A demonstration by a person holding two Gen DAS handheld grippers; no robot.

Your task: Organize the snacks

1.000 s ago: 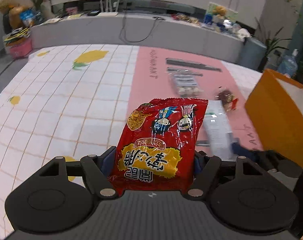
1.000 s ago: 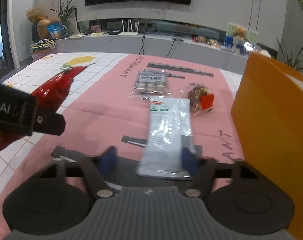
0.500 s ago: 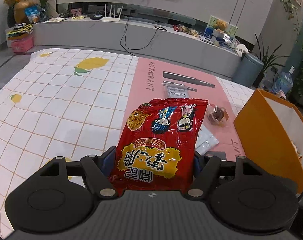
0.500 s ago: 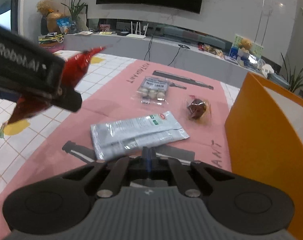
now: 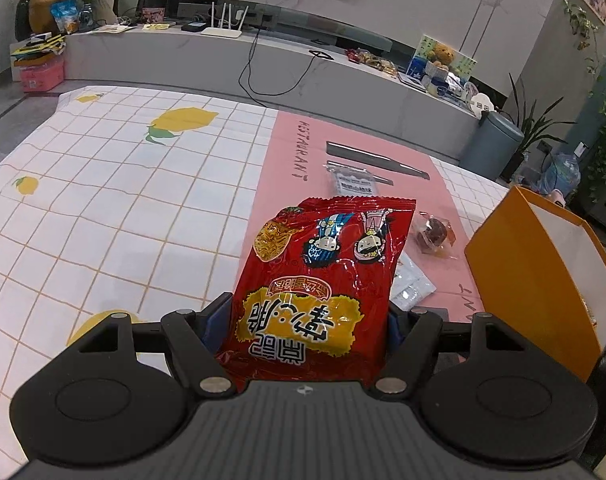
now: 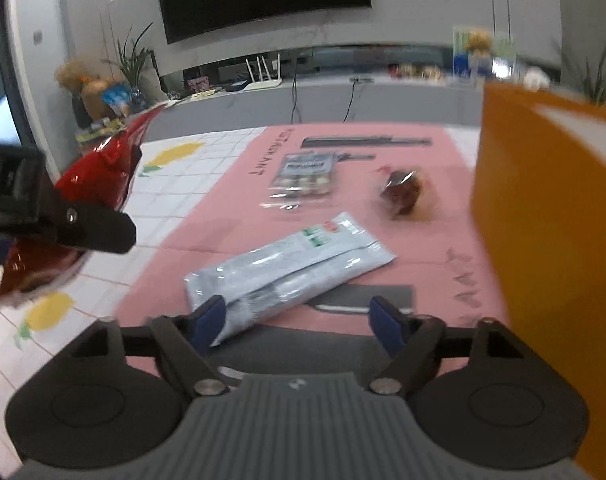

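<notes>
While the white grid tablecloth [image 5: 115, 208] with its lemon prints fills most of the left wrist view, the pink mat [image 6: 239, 216] laid over it carries the loose snacks, and its upside-down lettering seems to read "RESTAURANT", though the fisheye bends it. At the right stands the orange box [image 5: 531, 280], open at the top with a white inner wall.

Compared with half a second ago, the right gripper [image 6: 299, 320] has gone from fully clenched to spread wide: its blue pads now stand apart, the left one touching the near end of the silver pouch [image 6: 287, 268], the right one well clear of it. The pouch lies flat on the mat, long axis running diagonally from near-left to far-right, its green-and-red label at the far end, too blurred to read.

Through all the frames the left gripper [image 5: 309, 320] keeps its grasp on the red snack bag [image 5: 323, 276], held above the table with its long axis pointing away from the camera; yellow-backed Chinese characters and two cartoon children show upside down.

Farther off lie a clear tray pack [image 6: 303, 176] of pale round pieces and a small wrapped dark-red sweet [image 6: 401, 192], the sweet nearer the box.
</notes>
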